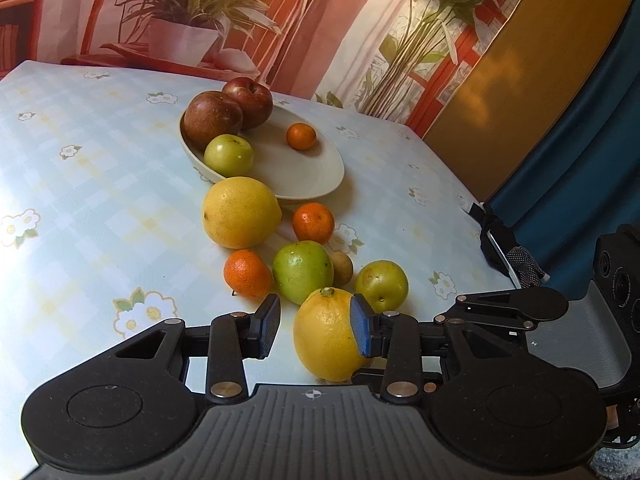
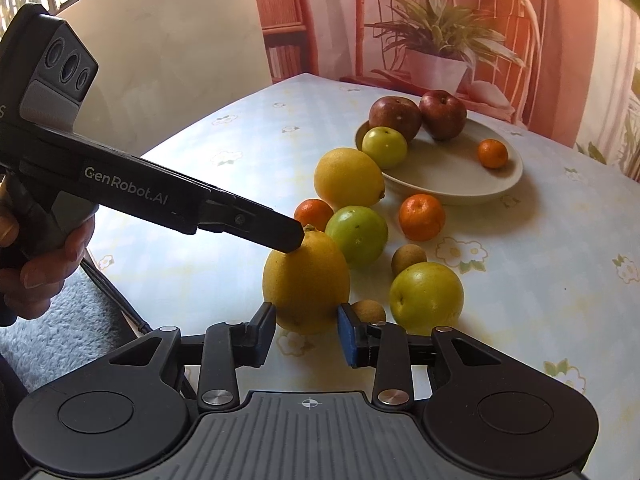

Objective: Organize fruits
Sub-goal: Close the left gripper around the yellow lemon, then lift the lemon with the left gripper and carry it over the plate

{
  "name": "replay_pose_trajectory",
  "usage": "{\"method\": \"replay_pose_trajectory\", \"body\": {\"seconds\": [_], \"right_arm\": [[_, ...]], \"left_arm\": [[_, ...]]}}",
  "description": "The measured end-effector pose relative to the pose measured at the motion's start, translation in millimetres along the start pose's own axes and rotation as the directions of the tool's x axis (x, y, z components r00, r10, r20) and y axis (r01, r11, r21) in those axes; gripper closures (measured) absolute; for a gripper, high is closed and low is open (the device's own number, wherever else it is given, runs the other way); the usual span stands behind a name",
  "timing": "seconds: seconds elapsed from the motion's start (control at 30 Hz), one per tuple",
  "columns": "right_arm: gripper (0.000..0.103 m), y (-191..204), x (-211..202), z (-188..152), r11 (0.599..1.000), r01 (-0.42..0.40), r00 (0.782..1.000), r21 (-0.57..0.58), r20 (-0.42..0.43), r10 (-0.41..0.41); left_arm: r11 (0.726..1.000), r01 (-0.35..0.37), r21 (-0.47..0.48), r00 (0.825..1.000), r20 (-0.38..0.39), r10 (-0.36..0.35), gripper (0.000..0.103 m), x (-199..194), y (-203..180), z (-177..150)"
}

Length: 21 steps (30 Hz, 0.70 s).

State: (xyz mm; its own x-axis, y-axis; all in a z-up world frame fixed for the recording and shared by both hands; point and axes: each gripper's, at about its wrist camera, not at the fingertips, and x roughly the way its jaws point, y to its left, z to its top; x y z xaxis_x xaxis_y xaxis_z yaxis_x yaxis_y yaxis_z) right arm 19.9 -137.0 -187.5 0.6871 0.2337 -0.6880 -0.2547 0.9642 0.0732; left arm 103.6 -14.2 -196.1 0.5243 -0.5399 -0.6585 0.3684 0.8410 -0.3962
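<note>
Near lemon (image 1: 326, 336) touched by left gripper (image 1: 314, 326), ungripped; right gripper (image 2: 306, 336) released; bowl (image 1: 304, 168): 4 fruits.

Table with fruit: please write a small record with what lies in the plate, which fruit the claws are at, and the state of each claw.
plate: two red apples, one green apple, one mandarin
fruit at claws: near lemon, on the cloth
left claw: open, one pad against the lemon
right claw: open, lemon just ahead

Small brown fruit (image 1: 343, 267) half-hidden behind the green apple (image 1: 303, 271); another brown fruit (image 2: 370, 311) partly behind the near lemon (image 2: 306, 284).
</note>
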Motion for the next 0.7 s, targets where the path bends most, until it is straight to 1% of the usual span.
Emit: {"method": "replay_pose_trajectory", "body": {"seconds": [0.1, 0.23, 0.33, 0.43, 0.6, 0.7], "right_arm": [[0.069, 0, 0, 1, 1.000, -0.002, 1.000, 0.002, 0.003, 0.002], [0.065, 0, 1, 1, 1.000, -0.001, 1.000, 0.003, 0.007, 0.001], [0.065, 0, 2, 1, 1.000, -0.001, 1.000, 0.004, 0.005, 0.001], [0.068, -1, 2, 1, 1.000, 0.000, 1.000, 0.010, 0.005, 0.000], [0.069, -2, 3, 2, 1.000, -0.002, 1.000, 0.019, 0.008, 0.002], [0.069, -3, 3, 1, 1.000, -0.004, 1.000, 0.022, 0.009, 0.004]], "left_arm": [[1.000, 0.018, 0.020, 1.000, -0.023, -0.017, 0.062, 5, -6, -2], [0.998, 0.005, 0.056, 0.999, -0.032, -0.003, 0.060, 10, -13, -5], [0.999, 0.014, 0.031, 0.999, -0.041, -0.013, 0.060, 12, -9, -2], [0.999, 0.032, -0.008, 0.998, -0.052, -0.032, 0.060, 13, -2, 2], [0.999, 0.041, -0.026, 0.998, -0.055, -0.043, 0.059, 17, 1, 5], [0.999, 0.046, -0.028, 0.997, -0.061, -0.048, 0.056, 19, 2, 6]]}}
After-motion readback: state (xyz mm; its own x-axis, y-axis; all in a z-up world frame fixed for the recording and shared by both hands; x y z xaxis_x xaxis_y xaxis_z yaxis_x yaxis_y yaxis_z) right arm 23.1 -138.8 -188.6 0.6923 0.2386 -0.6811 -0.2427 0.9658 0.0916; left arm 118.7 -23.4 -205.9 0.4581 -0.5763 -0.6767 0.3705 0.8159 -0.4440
